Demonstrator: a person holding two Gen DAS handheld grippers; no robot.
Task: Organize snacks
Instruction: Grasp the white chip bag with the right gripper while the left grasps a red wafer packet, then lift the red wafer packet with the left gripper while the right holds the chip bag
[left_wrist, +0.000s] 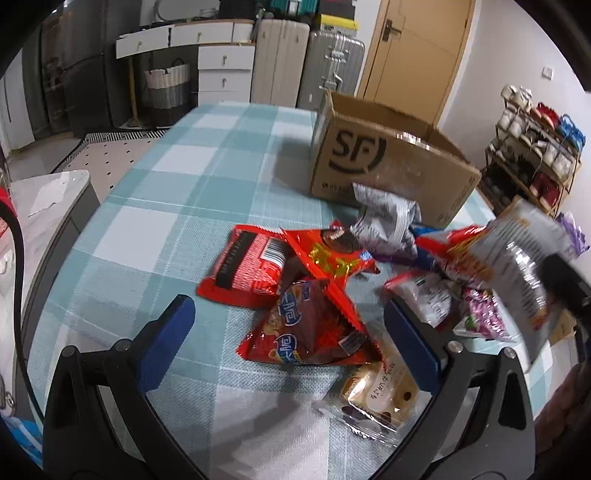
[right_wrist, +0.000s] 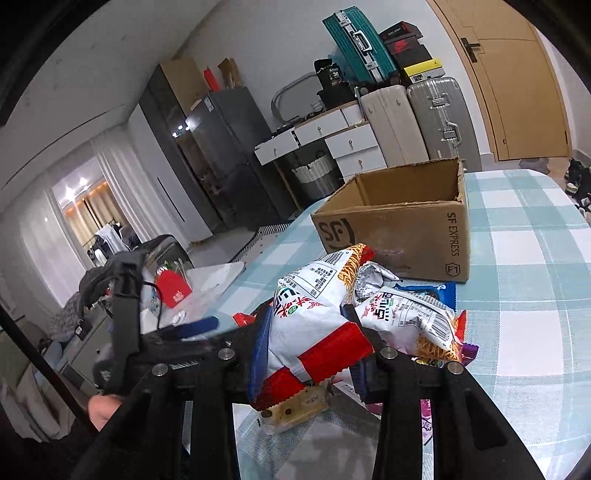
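A pile of snack packets lies on the checked tablecloth (left_wrist: 147, 221) in front of an open cardboard box (left_wrist: 384, 162) marked SF. My left gripper (left_wrist: 291, 332) is open above the pile, its blue pads (left_wrist: 173, 332) either side of a red triangular bag (left_wrist: 310, 328) without touching it. Beside that bag are a flat red packet (left_wrist: 251, 266), a silver bag (left_wrist: 388, 225) and a cream pastry packet (left_wrist: 376, 391). My right gripper (right_wrist: 312, 350) is shut on a white-and-red noodle bag (right_wrist: 314, 317), lifted off the table short of the box (right_wrist: 399, 236). A similar bag (right_wrist: 406, 317) lies behind it.
A low white-topped cabinet (left_wrist: 48, 206) stands beside the table's left edge. A shoe rack (left_wrist: 535, 155) is off the right side. Suitcases (left_wrist: 332, 70) and white drawers (left_wrist: 225, 70) line the far wall. Bare cloth stretches to the left of the box.
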